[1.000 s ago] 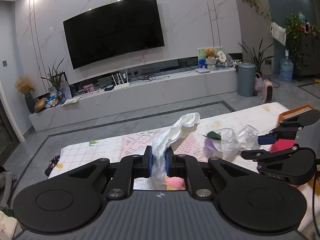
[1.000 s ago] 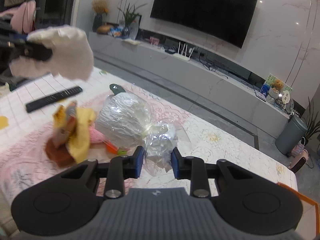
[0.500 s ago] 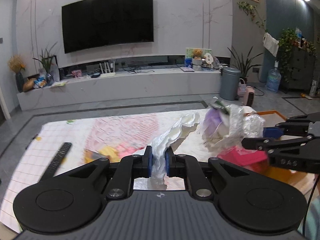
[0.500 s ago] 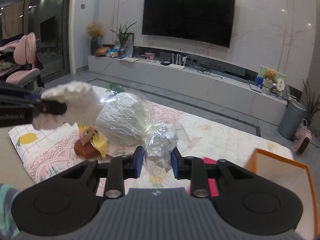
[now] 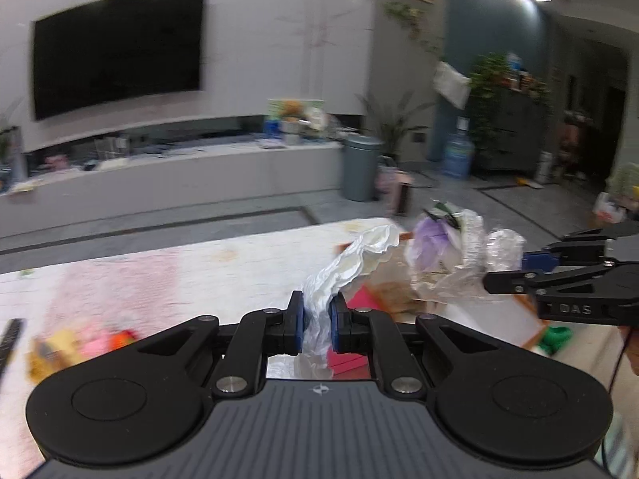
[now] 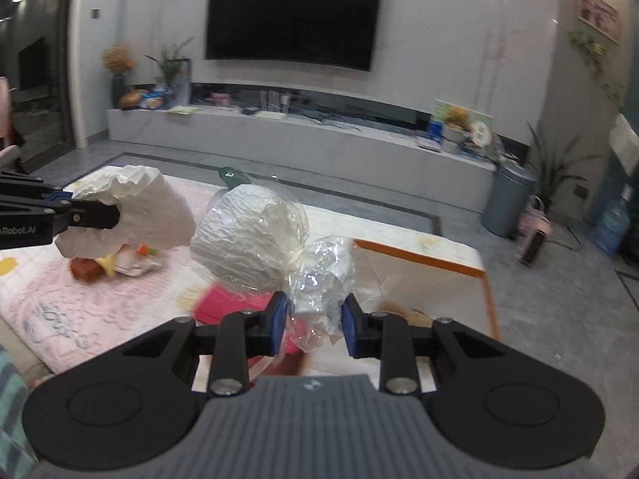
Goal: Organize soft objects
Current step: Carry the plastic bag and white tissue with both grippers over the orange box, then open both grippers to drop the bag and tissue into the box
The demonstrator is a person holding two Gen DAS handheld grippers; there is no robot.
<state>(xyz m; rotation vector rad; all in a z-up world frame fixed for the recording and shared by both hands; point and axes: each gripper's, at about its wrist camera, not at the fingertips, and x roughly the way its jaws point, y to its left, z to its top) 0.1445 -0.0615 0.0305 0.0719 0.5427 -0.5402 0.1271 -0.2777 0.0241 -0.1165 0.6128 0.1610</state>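
Observation:
My left gripper (image 5: 316, 325) is shut on a crumpled white soft cloth (image 5: 351, 259), which rises from between the pads; the same cloth (image 6: 139, 211) shows at the left of the right wrist view, held by the left gripper (image 6: 96, 215). My right gripper (image 6: 313, 321) is shut on the twisted neck of a clear plastic bag (image 6: 251, 239) that wraps a white bundle. That bag (image 5: 451, 251) and the right gripper (image 5: 507, 267) appear at the right of the left wrist view. Both are held in the air over a table with a pink patterned cloth (image 6: 80, 311).
An orange-rimmed box (image 6: 423, 279) with a white inside stands at the table's right end, just beyond the bag. A pink flat item (image 6: 223, 305) lies below the bag. A heap of small yellow and red items (image 6: 108, 265) lies left. A remote (image 5: 10, 339) lies far left.
Both grippers have swung to the right across the table with their loads. The orange-rimmed box has come into view close ahead; the heap of small items and the remote have slid left.

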